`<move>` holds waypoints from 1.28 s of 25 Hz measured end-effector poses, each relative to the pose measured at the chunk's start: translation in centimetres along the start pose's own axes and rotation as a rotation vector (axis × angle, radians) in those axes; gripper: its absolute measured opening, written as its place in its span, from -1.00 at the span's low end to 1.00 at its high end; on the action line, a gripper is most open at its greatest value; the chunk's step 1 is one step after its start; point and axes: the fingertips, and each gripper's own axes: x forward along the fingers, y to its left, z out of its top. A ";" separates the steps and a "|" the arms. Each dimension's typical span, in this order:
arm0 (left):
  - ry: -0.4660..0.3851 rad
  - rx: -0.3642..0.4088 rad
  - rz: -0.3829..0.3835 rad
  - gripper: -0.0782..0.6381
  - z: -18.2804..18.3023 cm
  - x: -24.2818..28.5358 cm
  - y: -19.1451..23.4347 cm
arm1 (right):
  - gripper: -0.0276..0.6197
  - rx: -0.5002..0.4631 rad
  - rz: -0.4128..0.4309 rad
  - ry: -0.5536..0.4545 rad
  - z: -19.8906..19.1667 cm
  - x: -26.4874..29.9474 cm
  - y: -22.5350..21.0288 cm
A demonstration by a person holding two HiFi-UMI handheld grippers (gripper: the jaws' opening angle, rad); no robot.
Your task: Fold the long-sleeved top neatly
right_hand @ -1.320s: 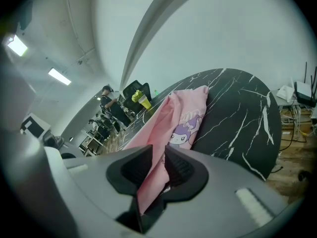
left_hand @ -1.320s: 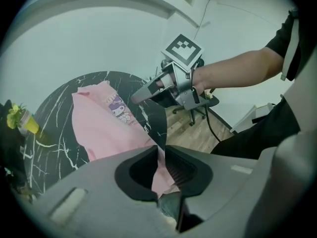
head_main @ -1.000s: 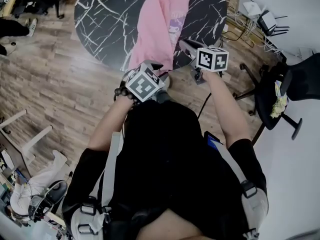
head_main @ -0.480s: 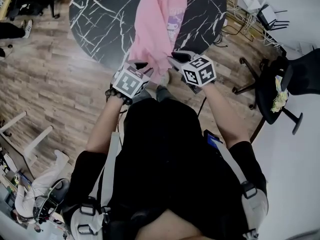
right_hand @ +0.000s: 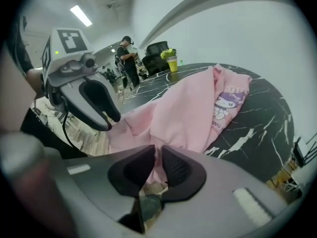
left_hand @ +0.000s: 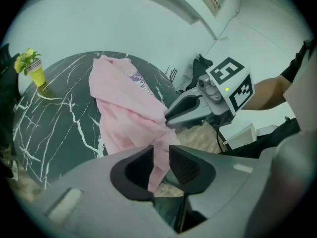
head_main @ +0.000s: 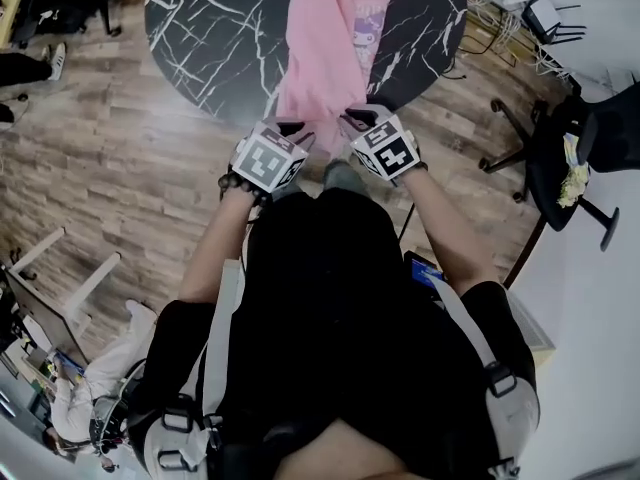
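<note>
A pink long-sleeved top [head_main: 325,53] with a cartoon print lies across the round black marble table [head_main: 210,38], and its near end hangs over the table's edge. My left gripper [head_main: 298,130] is shut on that hanging end; pink cloth fills the gap between its pads [left_hand: 159,158]. My right gripper [head_main: 356,118] holds the same end a little to the right. Its jaws have just been closing, and a fold of the pink cloth is pinched between them [right_hand: 158,163]. In each gripper view the other gripper [left_hand: 195,107] [right_hand: 91,99] is close by, at the cloth's edge.
A yellow pot with a plant [left_hand: 33,72] stands at the table's far edge. A black office chair [head_main: 590,138] is on the right and cables [head_main: 500,18] lie by the wall. A person [right_hand: 127,53] stands far off. The floor is wooden [head_main: 110,168].
The right gripper has moved left and rolled, so the two grippers now sit closer together at the top's near end. The left gripper shifted slightly left.
</note>
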 end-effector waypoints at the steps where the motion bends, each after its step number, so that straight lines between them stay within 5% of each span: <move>1: 0.002 0.015 -0.010 -0.48 -0.3 -0.3 0.1 | -0.77 0.020 -0.027 -0.008 0.3 -0.3 -0.2; 7: 0.012 0.121 -0.076 -0.49 -1.3 -2.2 0.5 | -0.81 0.150 -0.137 -0.089 2.4 -2.8 0.4; 14: 0.010 0.190 -0.123 -0.49 -1.4 -4.0 1.2 | -0.81 0.159 -0.200 -0.140 6.1 -4.2 3.5; 23: 0.035 0.247 -0.140 -0.49 -3.4 -5.7 2.9 | -0.81 0.120 -0.277 -0.060 4.6 -1.7 6.2; 32: 0.033 0.308 -0.163 -0.49 -3.3 -6.1 3.9 | -0.71 0.198 -0.329 -0.048 2.5 -0.3 6.1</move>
